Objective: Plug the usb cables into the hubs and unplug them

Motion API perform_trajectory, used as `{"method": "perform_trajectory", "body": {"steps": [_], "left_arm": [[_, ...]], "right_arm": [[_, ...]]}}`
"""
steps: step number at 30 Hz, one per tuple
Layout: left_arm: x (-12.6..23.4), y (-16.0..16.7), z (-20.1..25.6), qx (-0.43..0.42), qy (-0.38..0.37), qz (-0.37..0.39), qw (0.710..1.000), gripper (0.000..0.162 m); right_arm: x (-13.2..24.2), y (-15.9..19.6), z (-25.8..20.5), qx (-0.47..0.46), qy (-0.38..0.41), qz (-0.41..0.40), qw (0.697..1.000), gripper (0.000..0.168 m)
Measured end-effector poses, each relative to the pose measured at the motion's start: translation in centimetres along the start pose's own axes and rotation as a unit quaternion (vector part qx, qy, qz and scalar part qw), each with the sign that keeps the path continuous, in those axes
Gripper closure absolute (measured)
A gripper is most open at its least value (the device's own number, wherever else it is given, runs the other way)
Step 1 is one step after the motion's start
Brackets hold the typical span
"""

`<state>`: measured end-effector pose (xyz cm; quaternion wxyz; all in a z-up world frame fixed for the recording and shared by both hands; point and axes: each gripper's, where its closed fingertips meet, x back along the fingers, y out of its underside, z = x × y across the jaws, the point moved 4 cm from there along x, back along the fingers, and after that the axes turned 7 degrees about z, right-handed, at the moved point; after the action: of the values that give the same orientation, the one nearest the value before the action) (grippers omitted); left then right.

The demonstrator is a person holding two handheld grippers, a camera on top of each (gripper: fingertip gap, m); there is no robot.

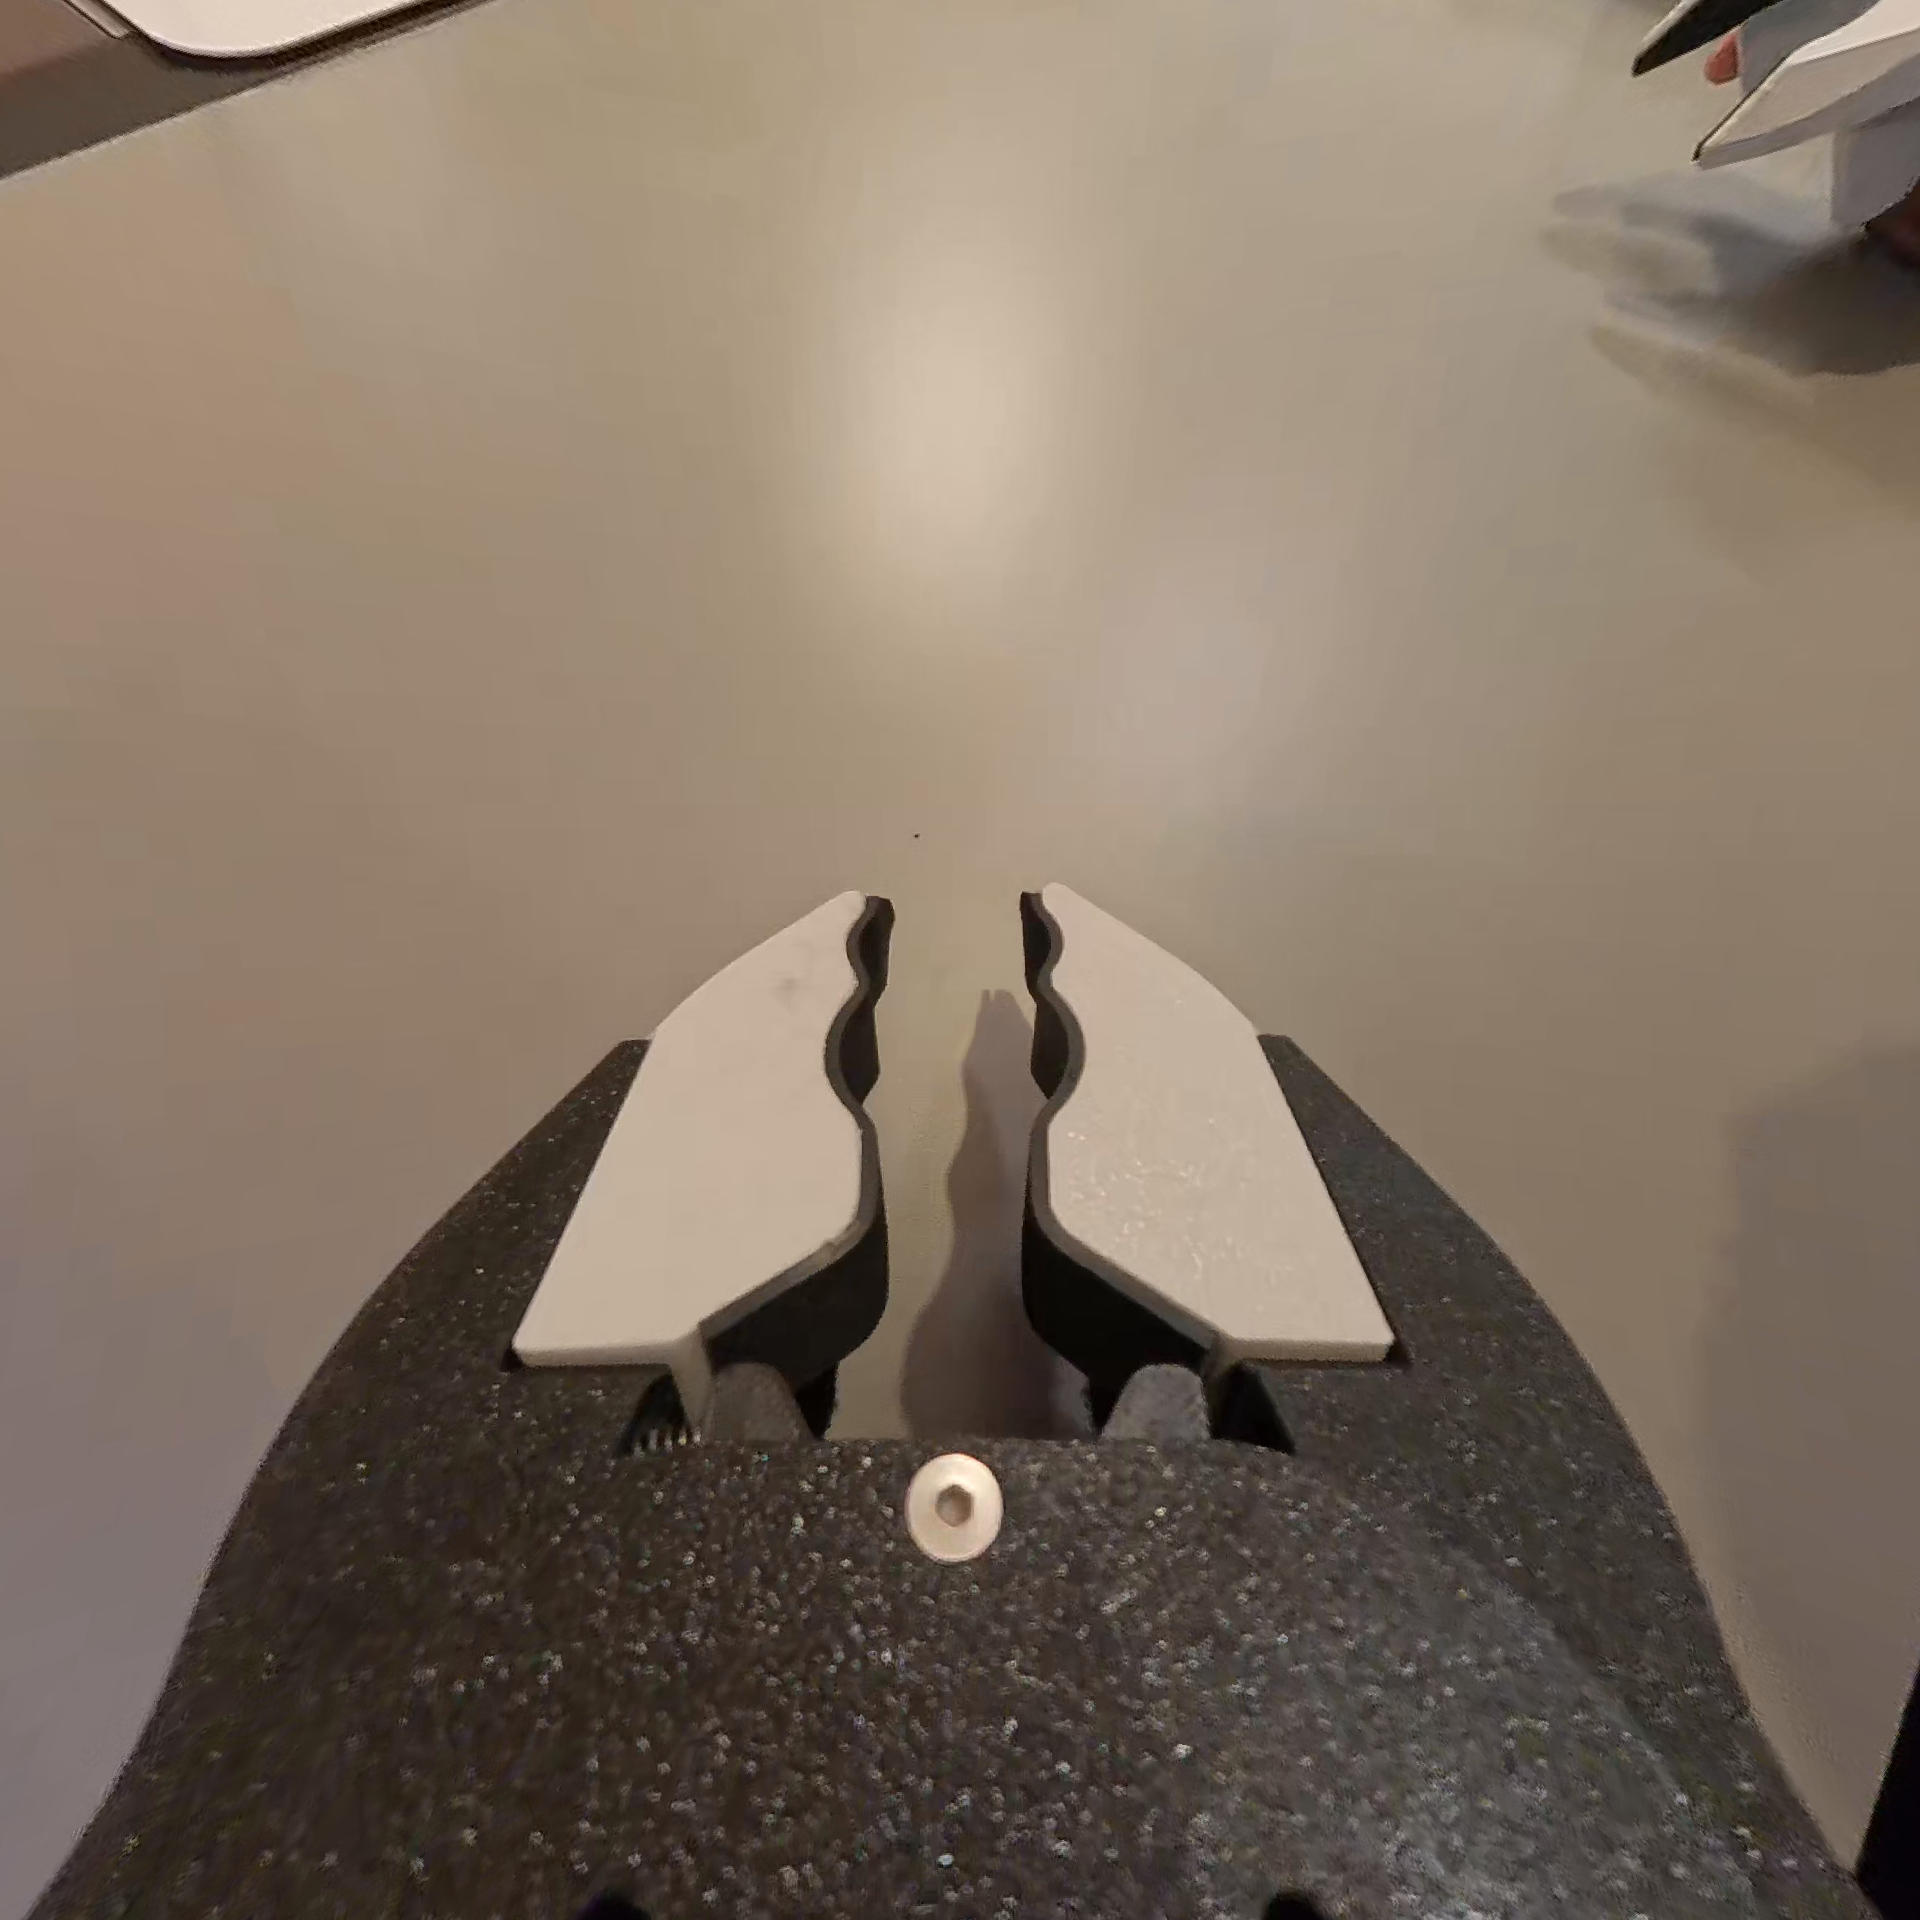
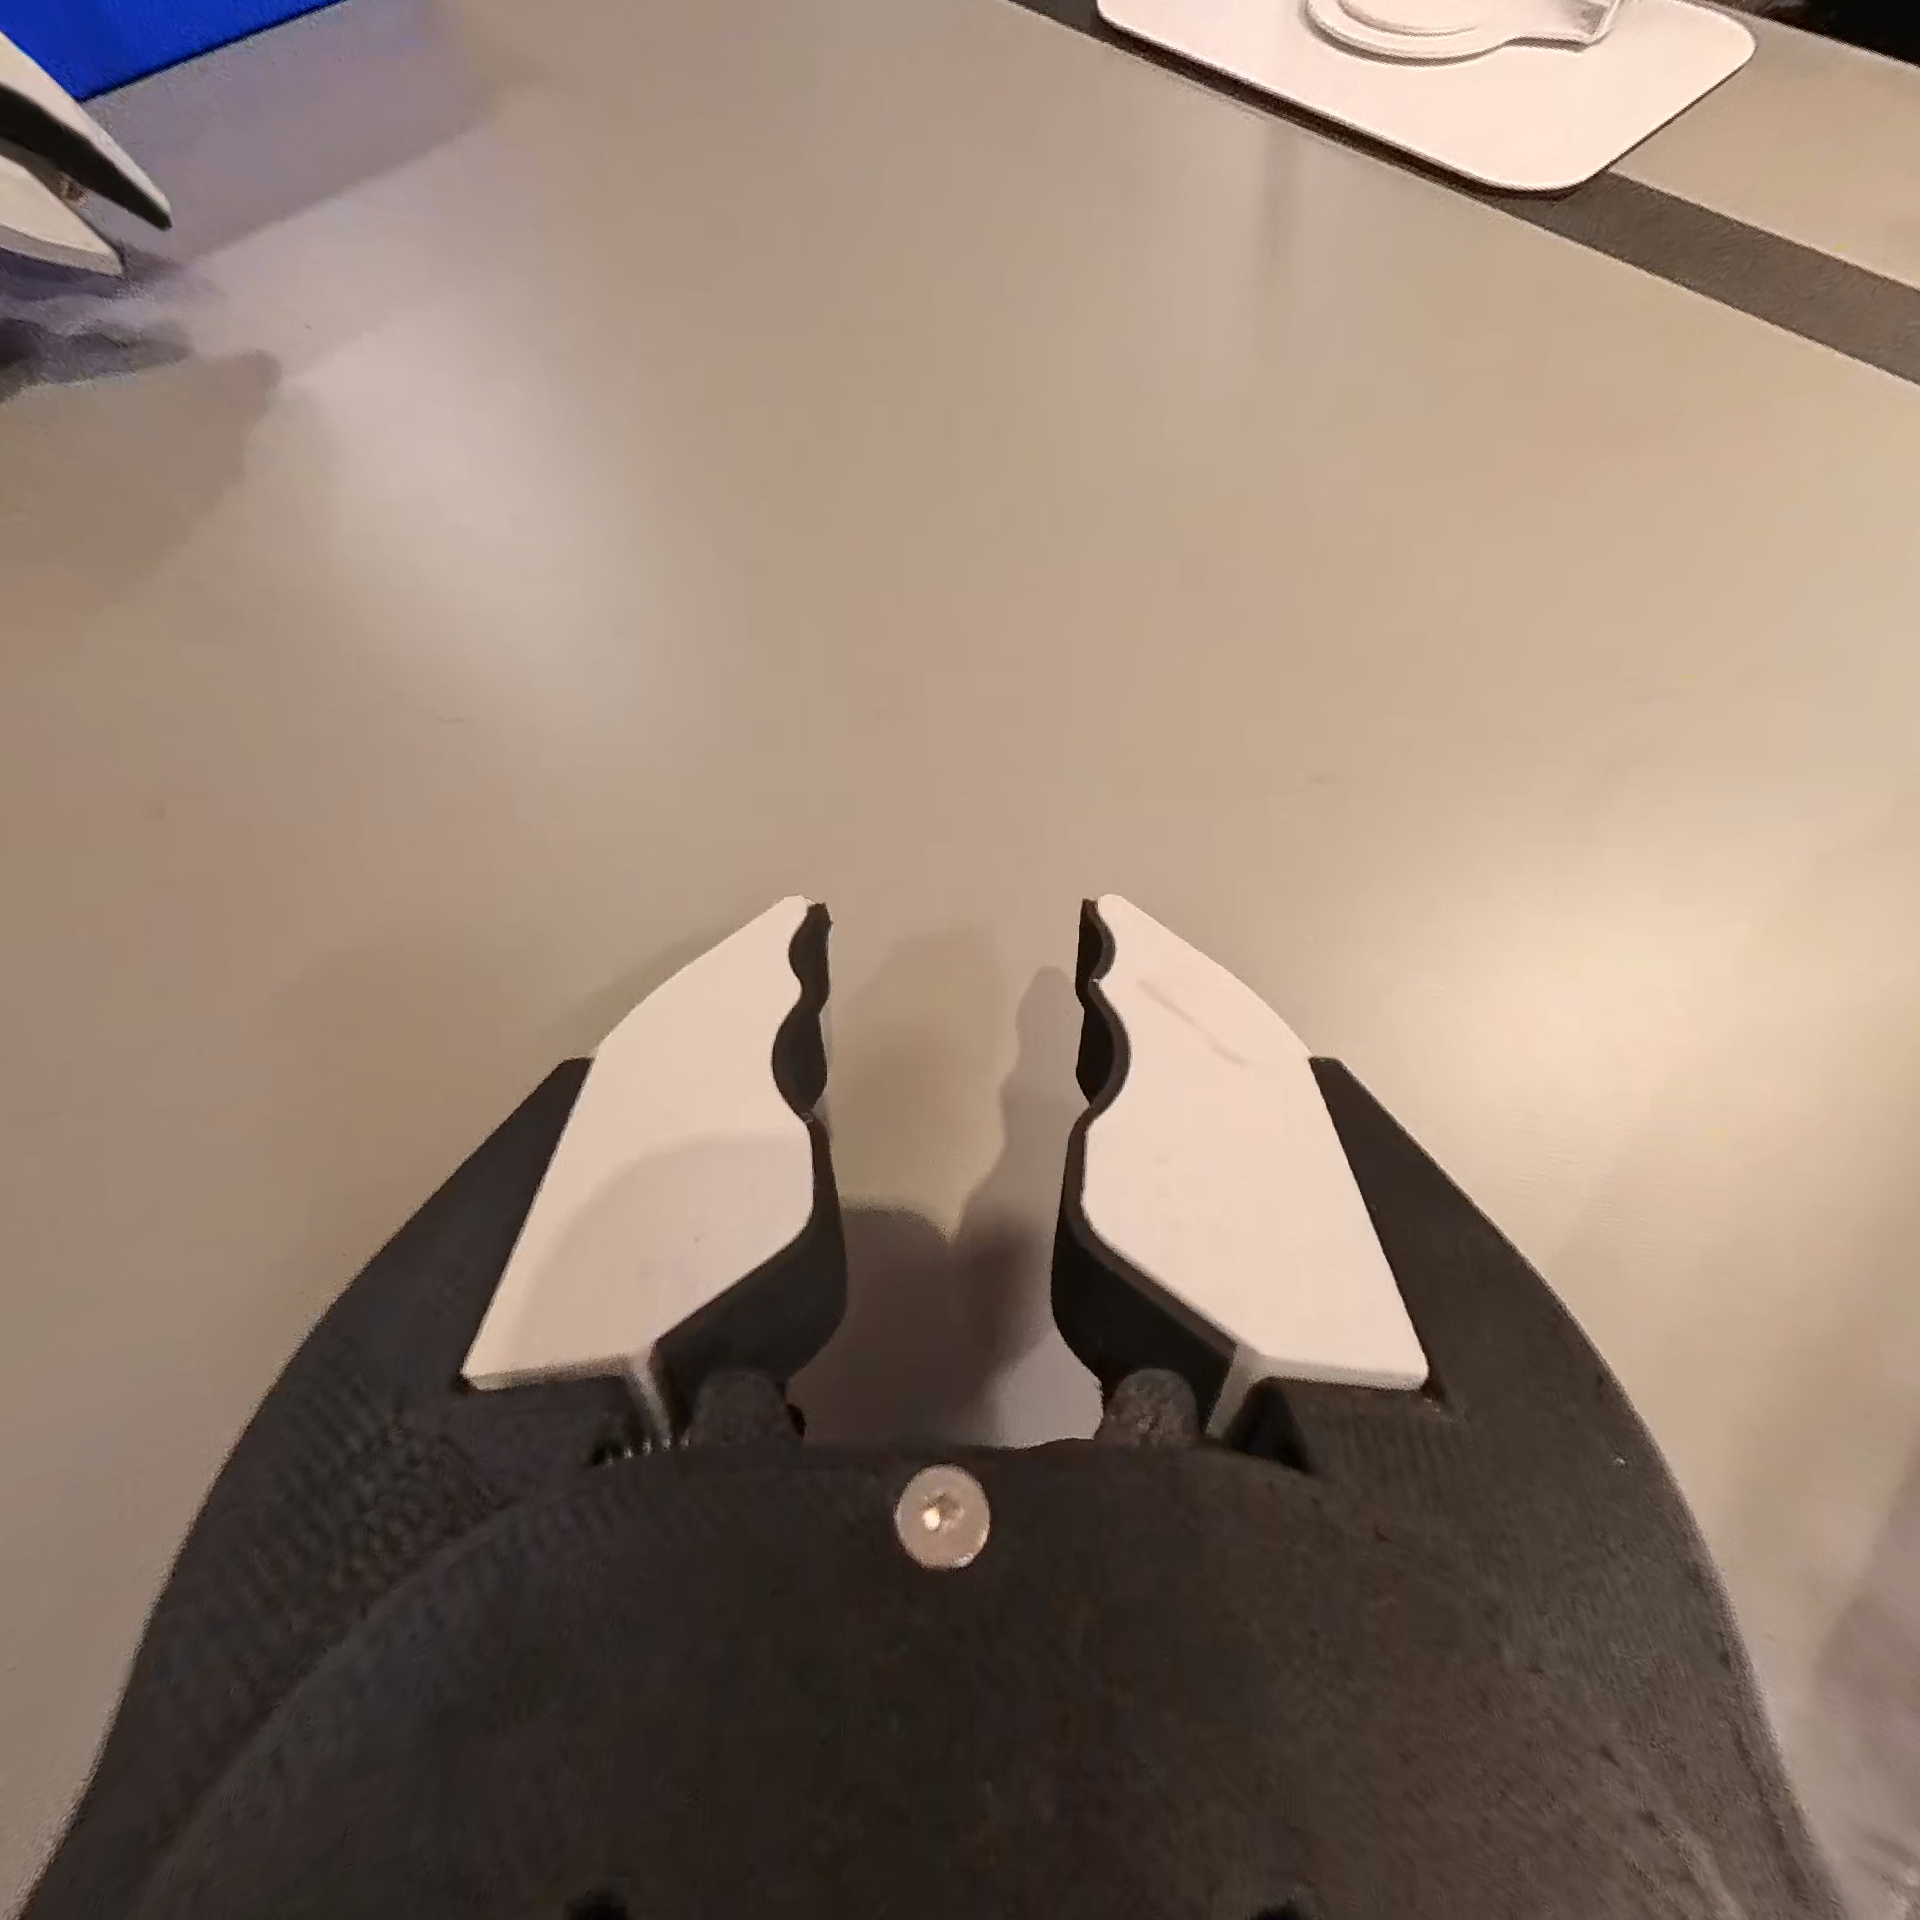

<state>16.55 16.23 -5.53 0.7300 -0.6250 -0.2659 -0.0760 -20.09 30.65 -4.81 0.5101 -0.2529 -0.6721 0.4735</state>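
No usb cable and no hub shows in either view. My left gripper (image 1: pixel 957 906) hangs low over the bare beige table (image 1: pixel 623 571), its white fingers a small gap apart with nothing between them. My right gripper (image 2: pixel 956 914) is open wider and empty over the same table (image 2: pixel 1351 675). The right gripper also shows at the top right of the left wrist view (image 1: pixel 1704 104), its fingers apart. The left gripper's fingers show at the far left of the right wrist view (image 2: pixel 94 223).
A white mat (image 2: pixel 1455 94) with a clear round base (image 2: pixel 1455 26) on it lies at the table's far edge beside a dark strip (image 2: pixel 1766 260). A corner of a white mat shows in the left wrist view (image 1: pixel 270 26). A blue surface (image 2: pixel 156 42) is at the far left. Some 35 centimeters of space lies between my two pairs of fingers.
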Motion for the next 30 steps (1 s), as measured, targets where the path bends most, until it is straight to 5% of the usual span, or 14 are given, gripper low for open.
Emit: {"method": "perform_trajectory", "body": {"steps": [15, 26, 30], "left_arm": [[0.5, -0.2, -0.4, 0.014, -0.008, 0.02, 1.0, 0.131], [3.7, -2.4, -2.9, 0.166, 0.037, 0.199, 0.965, 0.131], [3.7, -2.5, -2.5, 0.129, -0.001, 0.195, 0.972, 0.125]], "right_arm": [[-0.3, 0.3, 0.1, 0.001, 0.011, -0.016, 1.0, 0.127], [-0.2, 0.3, 0.1, 0.001, 0.012, -0.015, 1.0, 0.126], [0.3, -0.1, 0.4, 0.013, 0.048, 0.009, 0.999, 0.123]]}}
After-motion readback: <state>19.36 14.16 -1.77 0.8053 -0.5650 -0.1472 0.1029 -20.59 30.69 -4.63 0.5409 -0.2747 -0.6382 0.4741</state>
